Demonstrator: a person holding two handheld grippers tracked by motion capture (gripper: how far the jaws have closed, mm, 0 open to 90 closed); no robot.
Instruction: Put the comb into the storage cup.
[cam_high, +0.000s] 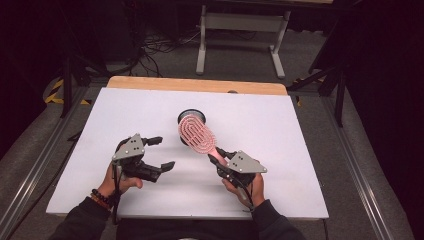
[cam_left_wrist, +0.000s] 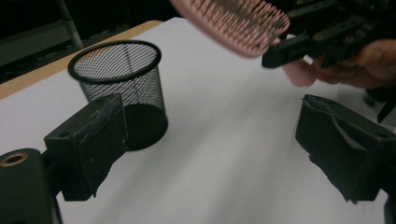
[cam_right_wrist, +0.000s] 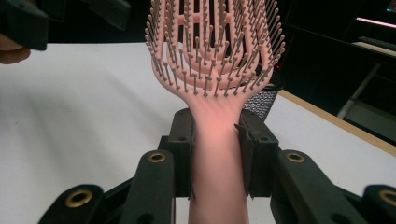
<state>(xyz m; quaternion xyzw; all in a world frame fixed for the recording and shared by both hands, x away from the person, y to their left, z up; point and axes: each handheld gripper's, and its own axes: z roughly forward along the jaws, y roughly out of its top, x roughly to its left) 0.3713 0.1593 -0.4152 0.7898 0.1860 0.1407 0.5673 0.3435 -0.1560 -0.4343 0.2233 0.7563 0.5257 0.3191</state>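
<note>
A pink hairbrush (cam_high: 197, 134) hangs above the white table, bristles up, its head over the black mesh cup (cam_high: 192, 118). My right gripper (cam_high: 222, 155) is shut on the brush handle (cam_right_wrist: 215, 158), whose sides both pads press. In the left gripper view the brush head (cam_left_wrist: 236, 21) shows at the top, above and right of the mesh cup (cam_left_wrist: 122, 88), which stands upright. My left gripper (cam_high: 159, 153) is open at the left of the brush, with nothing between its fingers (cam_left_wrist: 93, 140).
The white table board (cam_high: 280, 145) lies on a wooden top whose far edge (cam_high: 197, 85) shows. Beyond it stand a grey desk frame (cam_high: 240, 30) and floor cables. Bare board surrounds both hands.
</note>
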